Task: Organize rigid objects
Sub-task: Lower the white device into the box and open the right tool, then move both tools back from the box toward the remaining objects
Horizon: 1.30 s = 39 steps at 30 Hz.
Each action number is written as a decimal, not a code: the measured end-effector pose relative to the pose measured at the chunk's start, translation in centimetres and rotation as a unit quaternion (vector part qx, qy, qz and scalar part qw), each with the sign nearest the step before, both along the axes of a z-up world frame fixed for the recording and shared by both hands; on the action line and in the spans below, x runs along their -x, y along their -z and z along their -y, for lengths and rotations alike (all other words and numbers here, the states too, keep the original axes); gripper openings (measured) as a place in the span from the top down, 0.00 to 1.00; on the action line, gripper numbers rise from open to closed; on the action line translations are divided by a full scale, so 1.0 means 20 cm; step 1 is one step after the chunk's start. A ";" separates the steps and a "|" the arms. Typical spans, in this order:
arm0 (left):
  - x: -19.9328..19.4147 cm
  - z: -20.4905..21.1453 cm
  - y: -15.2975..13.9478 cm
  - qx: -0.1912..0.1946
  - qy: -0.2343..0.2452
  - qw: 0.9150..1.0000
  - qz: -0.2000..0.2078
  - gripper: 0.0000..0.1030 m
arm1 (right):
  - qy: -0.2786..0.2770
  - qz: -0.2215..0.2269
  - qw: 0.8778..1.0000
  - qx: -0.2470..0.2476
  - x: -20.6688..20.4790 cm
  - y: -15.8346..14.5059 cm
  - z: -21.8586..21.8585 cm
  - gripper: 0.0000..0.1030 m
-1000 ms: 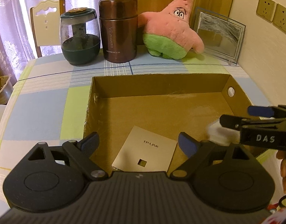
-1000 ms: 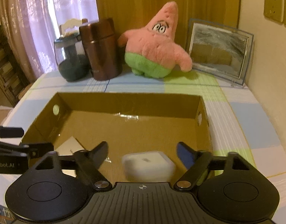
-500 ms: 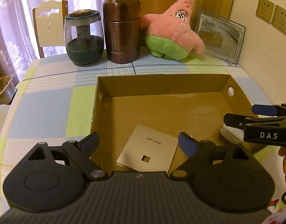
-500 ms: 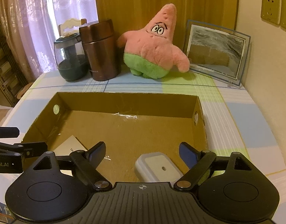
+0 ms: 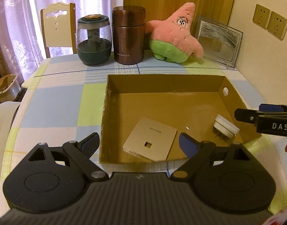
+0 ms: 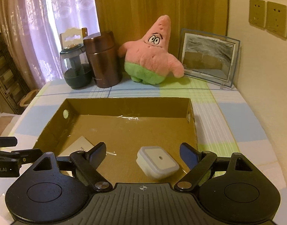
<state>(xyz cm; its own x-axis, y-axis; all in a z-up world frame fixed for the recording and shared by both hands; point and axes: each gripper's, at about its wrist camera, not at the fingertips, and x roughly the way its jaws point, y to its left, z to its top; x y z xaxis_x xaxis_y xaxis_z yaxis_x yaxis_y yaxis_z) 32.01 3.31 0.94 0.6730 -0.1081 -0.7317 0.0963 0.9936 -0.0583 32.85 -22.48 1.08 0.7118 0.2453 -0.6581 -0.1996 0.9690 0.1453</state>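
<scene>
A: What's the right gripper (image 6: pixel 142 154) doing w/ that white plug adapter (image 6: pixel 157 162)?

B: It's hovering just above the adapter w/ jaws spread wide, gripping nothing. The adapter's lying on the cardboard box (image 6: pixel 128 105) floor, slightly right of centre between the fingers, just ahead of the gripper body. It's squarish, so no real long axis; its corners are turned a bit off the finger line. In the left wrist view its prongs are pointing toward the box's near wall.

A: And the left gripper (image 5: pixel 137 144)?

B: Also wide open, empty. It's sitting over the near box wall, w/ the flat TP-LINK panel (image 5: pixel 150 139) lying between and just ahead of its fingers, rotated diagonal to them.

A: So which arm's nearer to what?

B: Right is nearer the adapter, left is nearer the panel. Both items are already inside the box, so prob. each gripper is hanging clear above a placed piece.

A: Next move?

B: Judging by this alone, nothing inside the box needs grabbing. Any other rigid objects would be somewhere outside these views; can't tell where.
</scene>
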 end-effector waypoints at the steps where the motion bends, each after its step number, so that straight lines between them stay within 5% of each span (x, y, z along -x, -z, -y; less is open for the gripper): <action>1: 0.02 -0.01 -0.01 0.000 -0.001 1.000 0.000 0.13 | 0.000 0.000 1.000 -0.001 0.02 -0.01 0.00 0.19; 19: 0.52 -0.09 -0.16 -0.012 -0.016 0.999 0.036 0.13 | -0.009 0.000 0.999 -0.032 0.47 -0.13 -0.02 0.19; 39: 1.02 -0.12 -0.08 -0.016 -0.025 0.999 0.036 0.12 | 0.022 -0.008 0.999 -0.046 0.98 -0.03 0.03 0.19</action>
<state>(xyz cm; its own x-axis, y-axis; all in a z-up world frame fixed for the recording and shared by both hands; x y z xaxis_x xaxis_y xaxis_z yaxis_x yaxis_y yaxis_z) 11.64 5.74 2.50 0.7280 -0.0509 -0.6836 0.0499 0.9985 -0.0212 13.34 -23.15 1.63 0.7123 0.2736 -0.6463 -0.1535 0.9593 0.2370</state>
